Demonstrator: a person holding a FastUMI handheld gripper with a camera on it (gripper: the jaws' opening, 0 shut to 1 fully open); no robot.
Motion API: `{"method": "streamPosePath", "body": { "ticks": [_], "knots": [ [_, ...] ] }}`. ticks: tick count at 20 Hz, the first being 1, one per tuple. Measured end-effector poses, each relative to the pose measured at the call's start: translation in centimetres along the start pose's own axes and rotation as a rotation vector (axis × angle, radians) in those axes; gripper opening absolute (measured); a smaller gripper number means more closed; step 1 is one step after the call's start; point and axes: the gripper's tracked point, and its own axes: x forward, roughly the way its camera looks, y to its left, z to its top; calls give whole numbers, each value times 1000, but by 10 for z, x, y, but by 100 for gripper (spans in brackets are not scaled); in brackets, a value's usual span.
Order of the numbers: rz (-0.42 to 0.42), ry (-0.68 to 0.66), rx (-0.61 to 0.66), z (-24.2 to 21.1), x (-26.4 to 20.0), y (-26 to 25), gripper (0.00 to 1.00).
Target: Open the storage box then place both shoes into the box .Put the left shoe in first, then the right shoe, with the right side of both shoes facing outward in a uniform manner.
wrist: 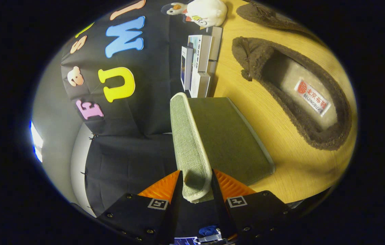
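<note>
jaws (195, 185) closed narrow on the near edge of the storage box's lid (189, 146), one finger pressing each face, holding the fabric flap lifted on its edge so the box can come open; i judge the opening step is under way. largest, the wooden desk (291, 163) spreads toward 3 o'clock. the storage box (228, 139) sits just ahead of the jaws at 12 o'clock. one brown fleecy shoe (301, 98) lies at 2 o'clock, opening up, near the box for an easy pick; a second shoe (267, 17) lies beyond it. small cartons (197, 61) stand at 12 o'clock beyond the box, a plush toy (204, 12) behind them
</note>
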Motion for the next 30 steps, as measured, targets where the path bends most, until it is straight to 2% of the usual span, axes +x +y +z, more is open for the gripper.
{"method": "streamPosePath", "body": {
  "ticks": [1,4,5,12,19,30],
  "knots": [
    [4,-12,14,6,-16,8,11],
    [-1,-1,-73,3,-10,14,11],
    [3,-4,-110,4,-19,16,0],
    [31,5,-286,-6,-20,82,0],
    [51,35,-457,-36,0,151,0],
    [8,58,-628,-94,51,189,0]
  ]
}}
